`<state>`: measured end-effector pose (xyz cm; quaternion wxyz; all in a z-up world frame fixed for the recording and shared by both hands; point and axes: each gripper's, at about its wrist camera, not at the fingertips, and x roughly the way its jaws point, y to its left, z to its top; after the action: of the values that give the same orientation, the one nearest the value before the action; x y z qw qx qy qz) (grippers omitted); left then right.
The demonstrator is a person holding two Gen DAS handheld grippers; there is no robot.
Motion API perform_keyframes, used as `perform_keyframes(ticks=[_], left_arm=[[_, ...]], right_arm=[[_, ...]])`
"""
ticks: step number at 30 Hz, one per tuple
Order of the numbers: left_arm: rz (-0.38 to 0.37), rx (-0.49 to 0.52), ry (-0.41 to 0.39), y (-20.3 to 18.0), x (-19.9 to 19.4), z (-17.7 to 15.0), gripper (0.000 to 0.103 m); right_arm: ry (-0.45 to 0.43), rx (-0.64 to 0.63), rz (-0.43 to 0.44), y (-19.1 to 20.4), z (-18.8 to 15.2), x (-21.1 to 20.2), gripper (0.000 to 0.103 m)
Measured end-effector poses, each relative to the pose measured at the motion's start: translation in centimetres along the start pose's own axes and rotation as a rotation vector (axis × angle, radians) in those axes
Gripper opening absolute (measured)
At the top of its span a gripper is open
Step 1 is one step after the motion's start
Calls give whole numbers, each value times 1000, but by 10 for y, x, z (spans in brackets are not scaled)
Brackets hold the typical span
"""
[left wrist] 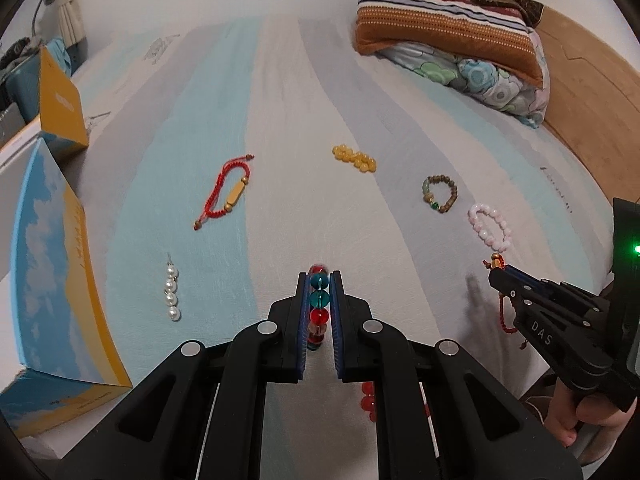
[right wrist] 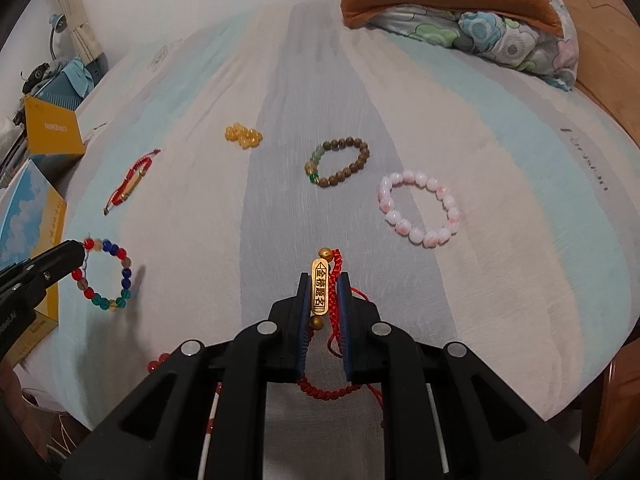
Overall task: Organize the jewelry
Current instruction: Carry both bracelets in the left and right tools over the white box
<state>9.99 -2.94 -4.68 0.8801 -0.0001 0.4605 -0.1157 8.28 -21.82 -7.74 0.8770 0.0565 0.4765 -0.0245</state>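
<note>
My left gripper point(left wrist: 319, 280) is shut on a multicolour glass bead bracelet point(left wrist: 319, 307), also seen hanging from it in the right wrist view point(right wrist: 105, 274). My right gripper point(right wrist: 324, 280) is shut on a red cord bracelet with a gold bar charm point(right wrist: 320, 292); it appears at the right of the left wrist view point(left wrist: 498, 270). On the striped bedsheet lie a second red cord bracelet point(left wrist: 228, 192), a pearl strand point(left wrist: 172, 292), yellow beads point(left wrist: 355, 158), a brown wooden bead bracelet point(right wrist: 340, 162) and a pink bead bracelet point(right wrist: 420, 208).
An open blue and yellow box point(left wrist: 52, 280) stands at the left bed edge. Folded blankets and a pillow point(left wrist: 448, 28) lie at the far right. Red beads point(left wrist: 368, 400) lie under the left gripper. The wooden bed frame point(left wrist: 592, 100) runs along the right.
</note>
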Motion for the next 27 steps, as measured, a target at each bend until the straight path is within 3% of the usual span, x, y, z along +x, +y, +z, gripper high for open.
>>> perform_keyframes(ticks=[16, 27], left_arm=[[-7, -21, -63, 16, -67, 31, 9], [63, -95, -132, 75, -126, 38, 9]], right_arm=[[-49, -41, 29, 46, 28, -45, 12], [-102, -153, 79, 128, 52, -79, 12]])
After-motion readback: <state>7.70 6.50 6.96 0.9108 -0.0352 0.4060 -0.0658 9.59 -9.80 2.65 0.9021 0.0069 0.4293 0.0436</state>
